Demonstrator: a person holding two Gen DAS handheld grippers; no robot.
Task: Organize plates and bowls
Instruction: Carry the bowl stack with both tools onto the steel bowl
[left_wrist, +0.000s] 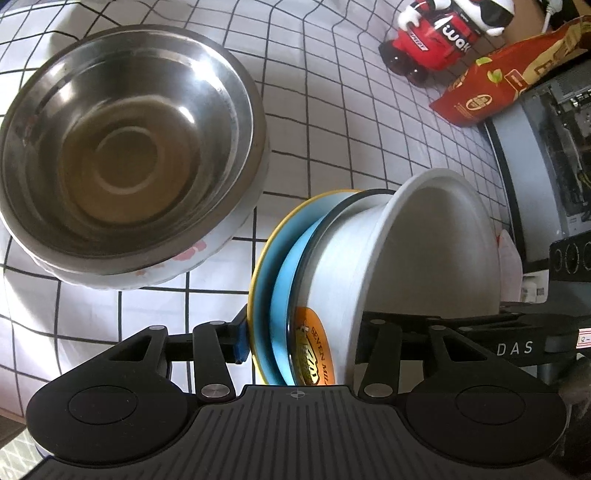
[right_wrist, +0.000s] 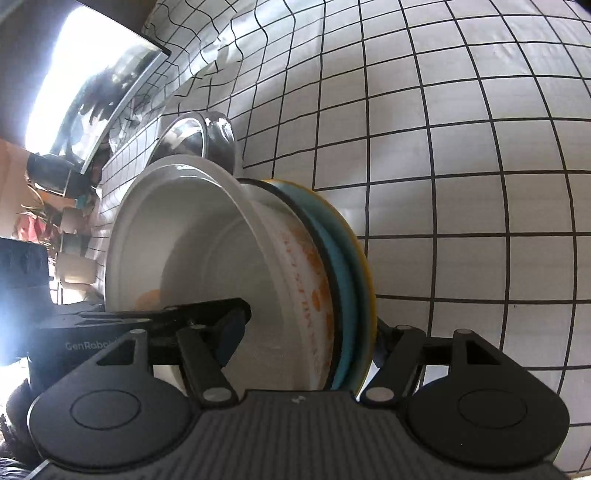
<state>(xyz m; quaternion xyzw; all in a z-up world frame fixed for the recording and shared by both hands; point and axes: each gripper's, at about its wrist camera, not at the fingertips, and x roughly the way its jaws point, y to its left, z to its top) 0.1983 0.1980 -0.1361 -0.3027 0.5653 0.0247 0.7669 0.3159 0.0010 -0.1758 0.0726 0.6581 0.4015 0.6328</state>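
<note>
Both grippers hold one stack: a white bowl (left_wrist: 424, 236) nested on a blue plate (left_wrist: 286, 291) and a yellow plate (left_wrist: 258, 273). My left gripper (left_wrist: 299, 339) is shut on the stack, one finger under the yellow plate, the other inside the bowl. My right gripper (right_wrist: 310, 332) grips the same stack (right_wrist: 295, 266) from the opposite side, one finger inside the white bowl (right_wrist: 192, 258). A steel bowl (left_wrist: 125, 147) sits in a white floral bowl (left_wrist: 177, 266) to the left; the steel bowl also shows in the right wrist view (right_wrist: 199, 140) beyond the stack.
A white tablecloth with a black grid (left_wrist: 332, 110) covers the table. A red soda bottle (left_wrist: 428, 48) and a red snack bag (left_wrist: 491, 88) lie at the far right. A grey appliance (left_wrist: 546, 147) stands at the right edge.
</note>
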